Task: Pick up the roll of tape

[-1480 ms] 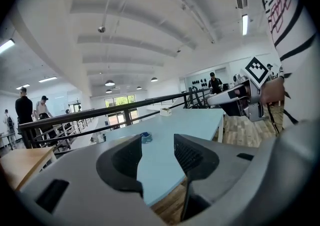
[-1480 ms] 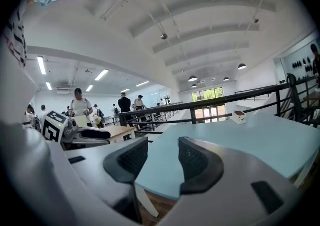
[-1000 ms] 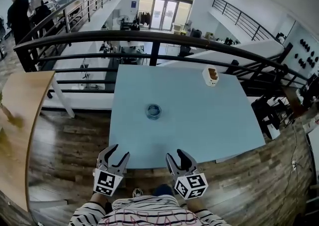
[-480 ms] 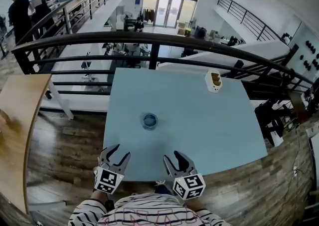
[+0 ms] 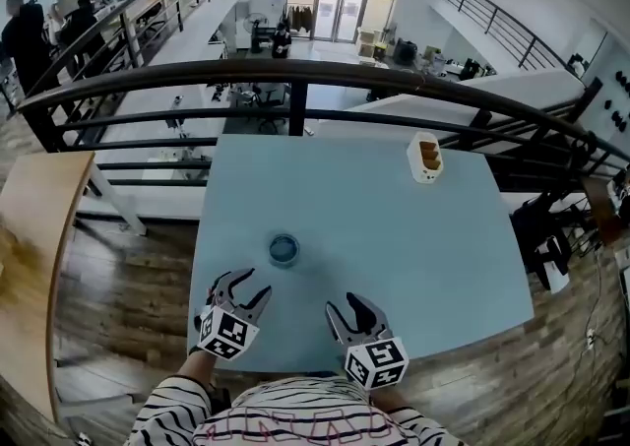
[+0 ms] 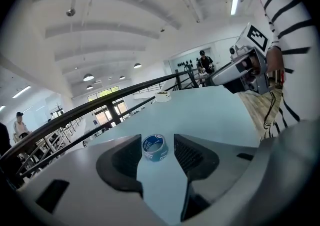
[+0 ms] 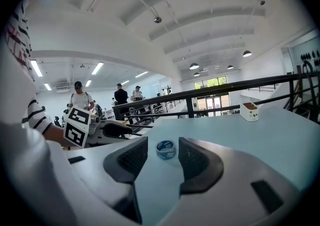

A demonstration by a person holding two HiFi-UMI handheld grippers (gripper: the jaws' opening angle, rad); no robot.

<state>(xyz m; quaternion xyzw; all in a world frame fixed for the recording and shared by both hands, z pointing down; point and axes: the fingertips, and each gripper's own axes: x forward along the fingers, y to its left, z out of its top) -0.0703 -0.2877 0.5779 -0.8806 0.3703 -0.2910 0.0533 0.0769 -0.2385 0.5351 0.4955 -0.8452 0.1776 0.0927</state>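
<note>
A small blue roll of tape (image 5: 283, 249) lies flat on the light blue table (image 5: 394, 237), left of its middle. My left gripper (image 5: 243, 286) is open just short of the roll, over the table's near edge. In the left gripper view the tape (image 6: 154, 147) shows in the gap of the left gripper (image 6: 156, 137), a short way ahead and untouched. My right gripper (image 5: 345, 304) is open too, nearer the front edge and to the right of the roll. Along the right gripper (image 7: 162, 140) the tape (image 7: 165, 149) appears farther off.
A white box with a brown top (image 5: 425, 159) stands at the table's far right. A dark railing (image 5: 295, 75) runs along the far edge, with a drop behind it. A wooden table (image 5: 30, 237) is at the left. People stand far off at the upper left.
Both grippers have moved forward from in front of the table to over its near edge. The left one has come closer to the tape. The tape has not moved.
</note>
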